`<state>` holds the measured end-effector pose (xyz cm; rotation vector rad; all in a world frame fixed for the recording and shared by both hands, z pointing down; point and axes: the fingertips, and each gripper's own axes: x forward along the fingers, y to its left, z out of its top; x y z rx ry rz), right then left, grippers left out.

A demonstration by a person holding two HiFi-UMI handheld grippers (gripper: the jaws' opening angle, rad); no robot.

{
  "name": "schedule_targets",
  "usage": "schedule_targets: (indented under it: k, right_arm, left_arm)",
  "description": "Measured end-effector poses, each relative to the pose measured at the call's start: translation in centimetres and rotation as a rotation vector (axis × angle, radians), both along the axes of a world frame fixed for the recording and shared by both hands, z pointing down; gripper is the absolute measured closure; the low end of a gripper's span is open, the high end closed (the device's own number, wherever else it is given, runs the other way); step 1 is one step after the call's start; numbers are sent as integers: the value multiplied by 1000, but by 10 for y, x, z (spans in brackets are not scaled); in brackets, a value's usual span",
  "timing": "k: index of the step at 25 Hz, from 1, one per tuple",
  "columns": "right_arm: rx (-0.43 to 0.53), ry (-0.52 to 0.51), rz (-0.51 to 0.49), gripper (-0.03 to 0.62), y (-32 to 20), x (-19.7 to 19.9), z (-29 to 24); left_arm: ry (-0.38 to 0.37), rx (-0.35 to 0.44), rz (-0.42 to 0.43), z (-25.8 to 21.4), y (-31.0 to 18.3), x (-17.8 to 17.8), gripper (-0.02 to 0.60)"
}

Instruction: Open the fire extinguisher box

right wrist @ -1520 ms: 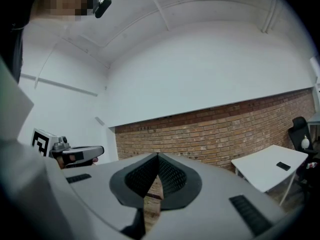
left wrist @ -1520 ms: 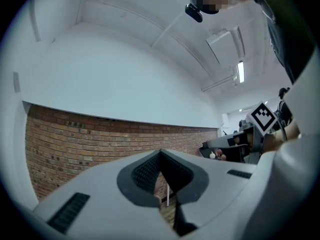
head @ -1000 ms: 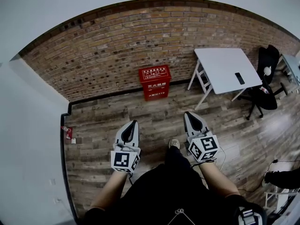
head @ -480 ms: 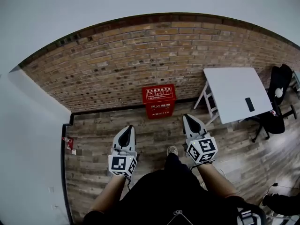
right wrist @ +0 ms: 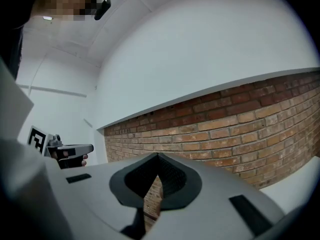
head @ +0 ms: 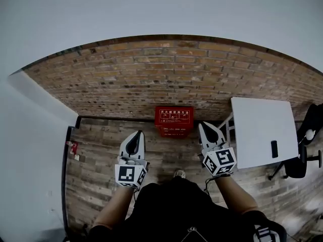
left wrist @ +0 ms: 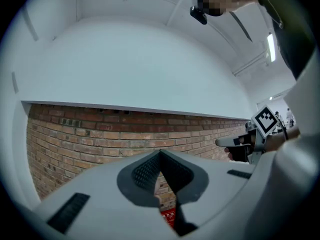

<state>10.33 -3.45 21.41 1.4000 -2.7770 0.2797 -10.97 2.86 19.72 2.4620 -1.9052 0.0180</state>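
A red fire extinguisher box (head: 173, 120) with white print stands on the wooden floor against the brick wall, lid down. My left gripper (head: 137, 134) is held level to the box's left and nearer me, shut and empty. My right gripper (head: 205, 126) is to the box's right, also shut with nothing in it. In the left gripper view a sliver of the red box (left wrist: 168, 217) shows under the closed jaws of the left gripper (left wrist: 160, 154). In the right gripper view the right gripper (right wrist: 158, 156) points at the brick wall (right wrist: 235, 129); the box is hidden there.
A white table (head: 262, 130) with a dark phone (head: 274, 148) stands at the right, a black office chair (head: 305, 140) beyond it. A white wall (head: 30, 155) runs along the left, with a small red object (head: 74, 146) at its foot. The person's foot (head: 179, 174) is on the floor.
The view has advanced toward the brick wall: the red box now lies between the two gripper tips instead of well ahead. Both grippers stayed shut and side by side.
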Motion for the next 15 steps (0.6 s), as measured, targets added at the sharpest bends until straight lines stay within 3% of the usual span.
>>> schedule_targets:
  k: [5, 15]
  right_arm:
    - [-22, -10, -2, 576, -43, -9, 6]
    - [-29, -32, 69, 576, -67, -2, 12]
  left_arm:
    - [2, -33, -15, 10, -42, -13, 531]
    - [-6, -61, 42, 24, -81, -32, 531]
